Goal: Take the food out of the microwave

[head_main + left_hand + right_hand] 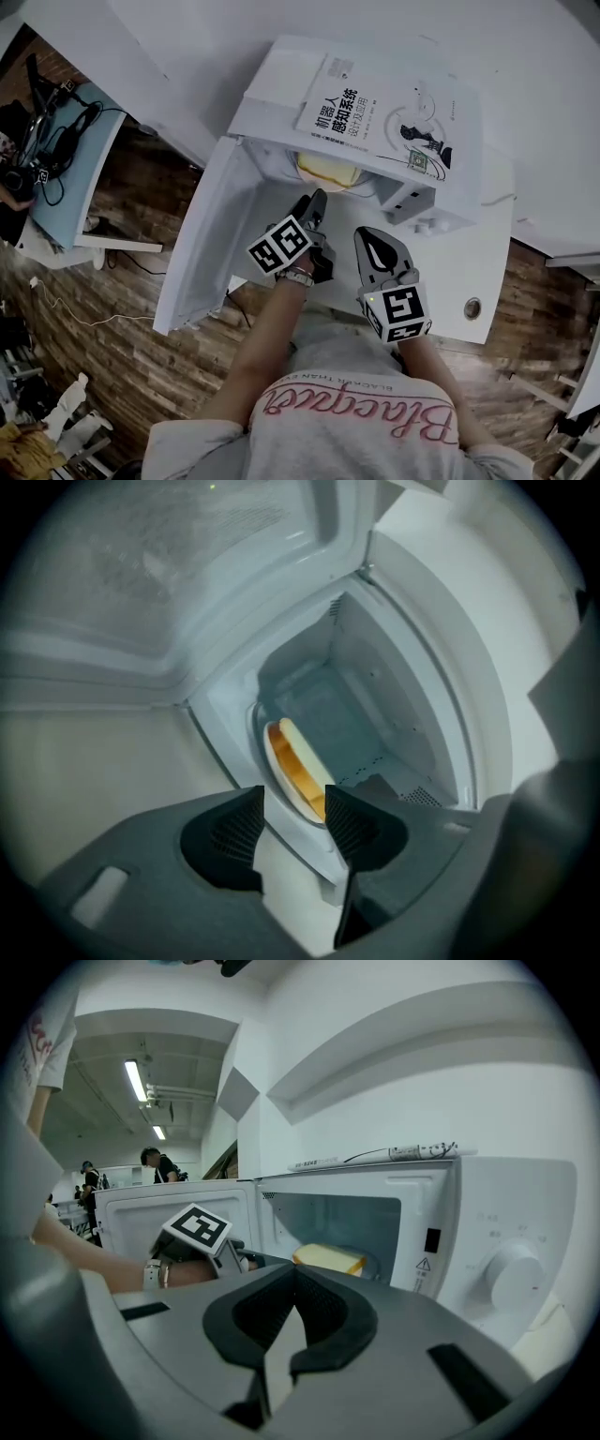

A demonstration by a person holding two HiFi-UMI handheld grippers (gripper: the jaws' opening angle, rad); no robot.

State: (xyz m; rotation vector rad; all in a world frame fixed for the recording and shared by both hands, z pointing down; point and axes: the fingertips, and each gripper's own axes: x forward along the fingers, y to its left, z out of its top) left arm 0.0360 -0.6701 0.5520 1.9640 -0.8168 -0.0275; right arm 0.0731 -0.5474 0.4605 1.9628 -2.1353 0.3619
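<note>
Facing one microwave [270, 89], perhaps one toast [295, 766]: left tongs [293, 803], right tongs [286, 1288]

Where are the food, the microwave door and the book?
food [328, 1258], right gripper view, yellow top face.
microwave door [202, 251], head view, inner panel.
book [382, 112], head view, middle of cover.

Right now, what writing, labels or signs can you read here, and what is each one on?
"机器人感知系统" and "设计及应用": cover of the book lying on the microwave; its smaller print is unreadable.
Warning triangle: microwave front, left of the dial; the print under it is too small to read.
Pink script on the person's shirt, upside down: looks like "Blacquer", not certain; the small line beside it is unreadable.
</note>
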